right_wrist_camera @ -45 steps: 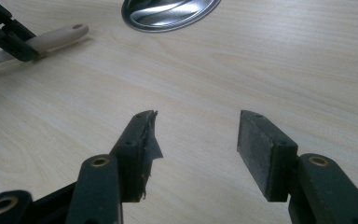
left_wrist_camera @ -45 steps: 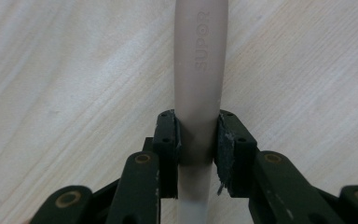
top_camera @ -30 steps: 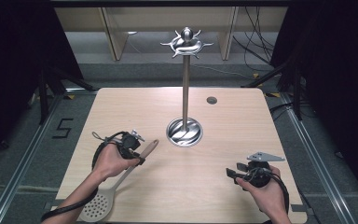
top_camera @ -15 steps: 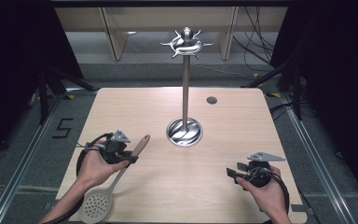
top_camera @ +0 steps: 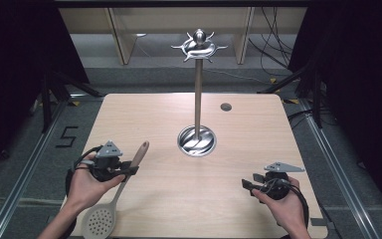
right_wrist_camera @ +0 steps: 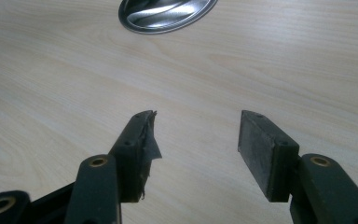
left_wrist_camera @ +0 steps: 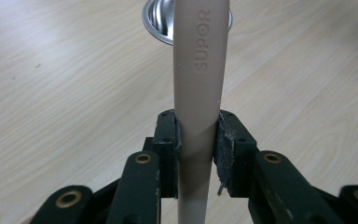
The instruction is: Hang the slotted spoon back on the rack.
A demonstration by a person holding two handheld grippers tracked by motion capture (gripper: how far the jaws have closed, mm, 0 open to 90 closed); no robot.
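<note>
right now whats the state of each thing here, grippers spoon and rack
left gripper: shut on the slotted spoon's handle
slotted spoon: held by its handle, perforated head at the table's near edge
right gripper: open, holding nothing, over bare table
hanging rack: upright on its round steel base, hooks bare
table: holds the rack at its middle

Stand (top_camera: 197, 99) sits at centre of the surface (top_camera: 248, 149), its base (top_camera: 197, 140) on the wood and the hook crown at the top of the pole. Small round hole (top_camera: 226, 106) lies behind and right of the base. Slotted spoon (top_camera: 114, 199) lies at front left, head near the front edge, handle angled toward the base. Left claw (top_camera: 129, 171) is across that handle, well left of the base. Right claw (top_camera: 246, 184) is at front right, well apart from the spoon, base ahead of it.
</note>
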